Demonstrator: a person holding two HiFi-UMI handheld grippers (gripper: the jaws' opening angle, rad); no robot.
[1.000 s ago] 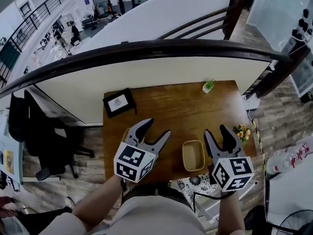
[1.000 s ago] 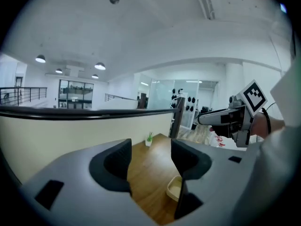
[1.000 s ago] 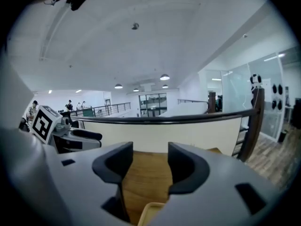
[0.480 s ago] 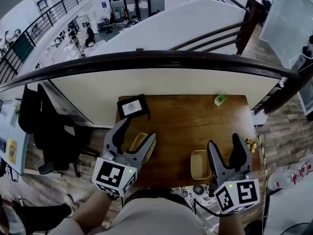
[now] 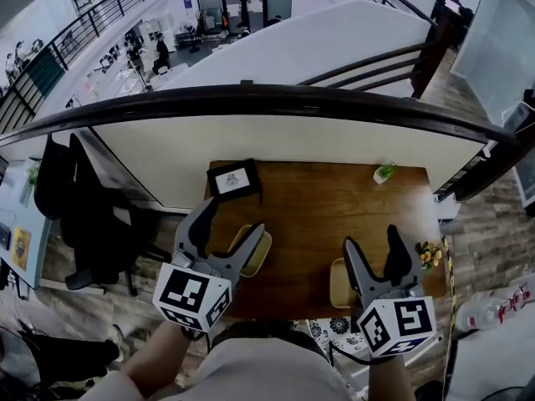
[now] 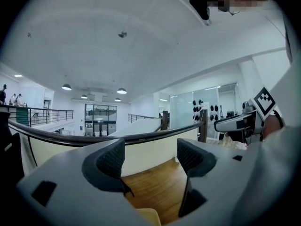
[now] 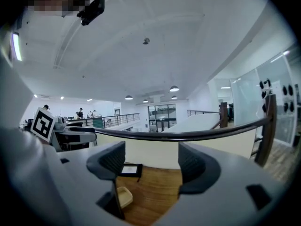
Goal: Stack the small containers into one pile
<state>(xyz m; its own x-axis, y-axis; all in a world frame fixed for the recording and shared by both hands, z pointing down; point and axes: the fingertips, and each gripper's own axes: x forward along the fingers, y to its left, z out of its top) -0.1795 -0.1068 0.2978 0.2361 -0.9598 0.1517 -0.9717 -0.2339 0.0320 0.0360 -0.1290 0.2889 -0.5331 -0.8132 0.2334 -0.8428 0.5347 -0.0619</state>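
Observation:
Two small yellow containers sit apart near the front edge of the wooden table [image 5: 318, 211]. The left container [image 5: 257, 254] is partly hidden by a finger of my left gripper [image 5: 234, 217]; the right container [image 5: 338, 283] is half covered by my right gripper [image 5: 373, 239]. Both grippers hover above the table's front edge. Their jaws have just been opening and hold nothing. In the left gripper view, the left gripper [image 6: 150, 157] shows bare wood between its fingers. The right gripper [image 7: 150, 161] looks across the table at the left container [image 7: 123, 197].
A black picture frame [image 5: 234, 178] stands at the table's back left, a small potted plant [image 5: 384, 172] at the back right, and yellow flowers [image 5: 430, 255] at the right edge. A dark railing [image 5: 276, 98] runs behind the table. A black chair [image 5: 84, 215] stands to the left.
Both grippers drew back toward the person and rose, and their jaws spread wider. The left gripper came off the left container, which now shows beside its finger. The containers stayed put.

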